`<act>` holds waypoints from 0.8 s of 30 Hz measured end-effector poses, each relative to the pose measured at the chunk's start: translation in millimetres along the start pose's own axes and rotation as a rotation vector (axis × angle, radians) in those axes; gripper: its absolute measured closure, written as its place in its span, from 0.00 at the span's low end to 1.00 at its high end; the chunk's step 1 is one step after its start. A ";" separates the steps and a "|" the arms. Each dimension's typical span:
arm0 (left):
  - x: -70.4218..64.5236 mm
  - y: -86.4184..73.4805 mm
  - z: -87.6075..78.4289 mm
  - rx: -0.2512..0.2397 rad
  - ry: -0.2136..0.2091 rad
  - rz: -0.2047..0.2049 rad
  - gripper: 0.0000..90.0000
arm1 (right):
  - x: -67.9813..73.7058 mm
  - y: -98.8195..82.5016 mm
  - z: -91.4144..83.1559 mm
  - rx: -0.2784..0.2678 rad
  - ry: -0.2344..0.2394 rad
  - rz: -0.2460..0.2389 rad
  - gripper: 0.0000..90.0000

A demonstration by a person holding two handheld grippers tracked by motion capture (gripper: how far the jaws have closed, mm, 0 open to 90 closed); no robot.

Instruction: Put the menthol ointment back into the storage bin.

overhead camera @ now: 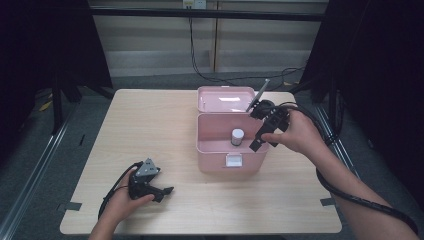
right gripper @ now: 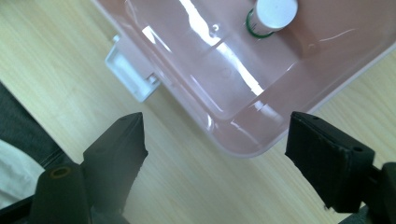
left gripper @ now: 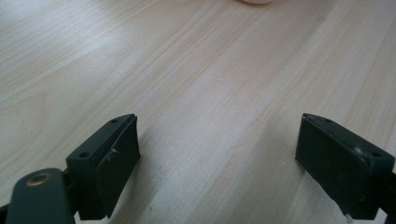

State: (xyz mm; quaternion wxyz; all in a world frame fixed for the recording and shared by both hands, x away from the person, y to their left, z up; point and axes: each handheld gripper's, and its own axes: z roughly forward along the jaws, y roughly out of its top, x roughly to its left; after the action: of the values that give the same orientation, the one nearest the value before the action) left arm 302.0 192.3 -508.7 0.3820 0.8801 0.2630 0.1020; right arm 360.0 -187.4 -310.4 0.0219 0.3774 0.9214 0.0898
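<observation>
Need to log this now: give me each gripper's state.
Left gripper: open, holding nothing, over the table.
Right gripper: open, holding nothing, at the pink box.

Each hand grips a black gripper with 2 blocky jaws. The left gripper (overhead camera: 150, 186) carries a grey 3-cornered plate on top and a thin black cable. The right gripper (overhead camera: 265, 131) trails a thick black cable. Jaw blocks show small screw holes; 1 brass-ringed hole sits below. Forearms are bare, no sleeves.
</observation>
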 end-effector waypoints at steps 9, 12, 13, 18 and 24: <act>-0.1 -0.1 0.0 -0.001 0.000 0.000 0.14 | 6.7 -13.8 -4.3 -0.004 0.017 -0.040 0.21; -0.1 -0.2 0.0 -0.001 0.000 -0.001 0.14 | 6.4 -19.9 -5.3 -0.001 0.024 -0.045 0.21; -0.1 -0.2 0.0 -0.001 0.000 -0.001 0.14 | 6.9 -22.3 -5.1 -0.008 0.027 -0.047 0.21; -0.4 -0.3 0.1 -0.002 -0.002 -0.005 0.14 | 7.3 -36.7 -3.3 -0.011 0.034 -0.058 0.21; -0.1 -0.3 -0.2 0.003 -0.003 -0.001 0.15 | 7.1 -49.5 2.9 -0.002 0.047 -0.071 0.21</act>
State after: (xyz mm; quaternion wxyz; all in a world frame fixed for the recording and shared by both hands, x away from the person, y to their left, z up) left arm 301.7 192.6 -508.8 0.3810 0.8807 0.2631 0.1002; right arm 321.0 -216.6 -322.1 0.0038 0.3423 0.9344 0.0985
